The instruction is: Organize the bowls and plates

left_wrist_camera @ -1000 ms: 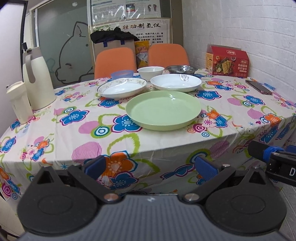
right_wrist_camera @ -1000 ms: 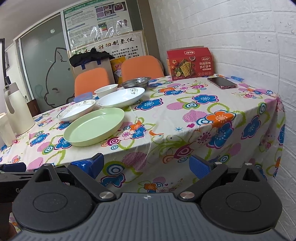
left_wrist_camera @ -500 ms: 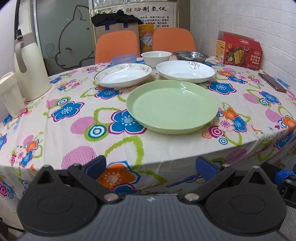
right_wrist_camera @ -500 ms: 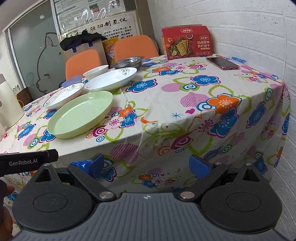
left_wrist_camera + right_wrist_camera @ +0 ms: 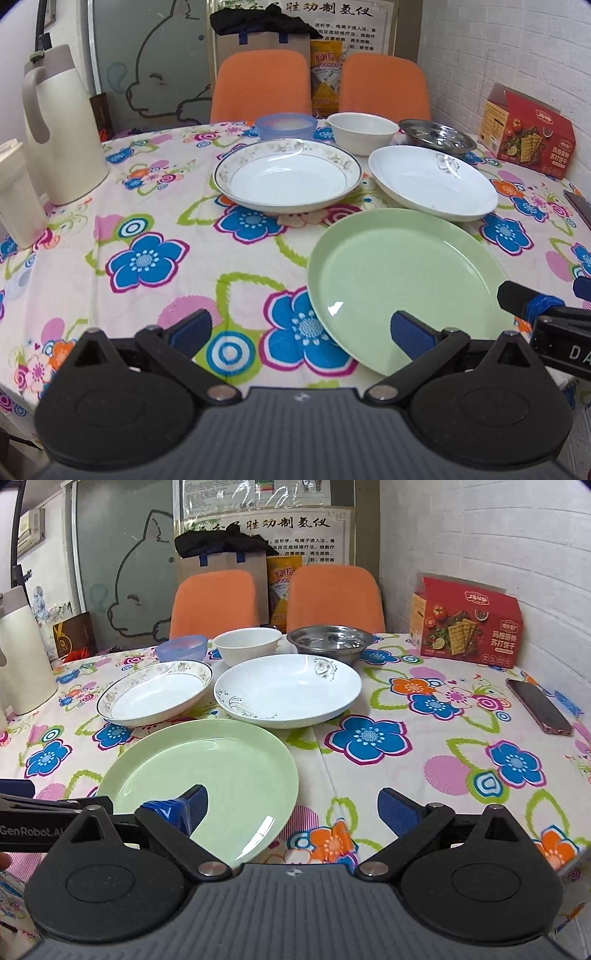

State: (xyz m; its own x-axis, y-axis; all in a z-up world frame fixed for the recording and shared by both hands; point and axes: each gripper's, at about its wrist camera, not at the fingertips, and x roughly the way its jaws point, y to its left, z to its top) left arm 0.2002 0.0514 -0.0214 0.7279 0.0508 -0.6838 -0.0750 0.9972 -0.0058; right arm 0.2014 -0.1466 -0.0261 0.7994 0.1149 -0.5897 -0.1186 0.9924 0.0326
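Observation:
A green plate (image 5: 402,280) (image 5: 207,775) lies nearest on the flowered tablecloth. Behind it sit a gold-rimmed white plate (image 5: 288,179) (image 5: 155,692) and a white plate with a black vine pattern (image 5: 432,181) (image 5: 288,688). Further back stand a blue bowl (image 5: 286,125) (image 5: 181,648), a white bowl (image 5: 362,131) (image 5: 247,644) and a steel bowl (image 5: 436,134) (image 5: 328,640). My left gripper (image 5: 301,330) is open over the green plate's near left edge. My right gripper (image 5: 291,808) is open over its near right edge. Neither holds anything.
A cream thermos jug (image 5: 55,125) and a white container (image 5: 16,195) stand at the left. A red cracker box (image 5: 469,622) and a phone (image 5: 539,705) lie at the right by the brick wall. Two orange chairs (image 5: 214,602) stand behind the table.
Both grippers have risen from below the table edge and moved forward over the table, reaching the green plate's near rim. Both stay open.

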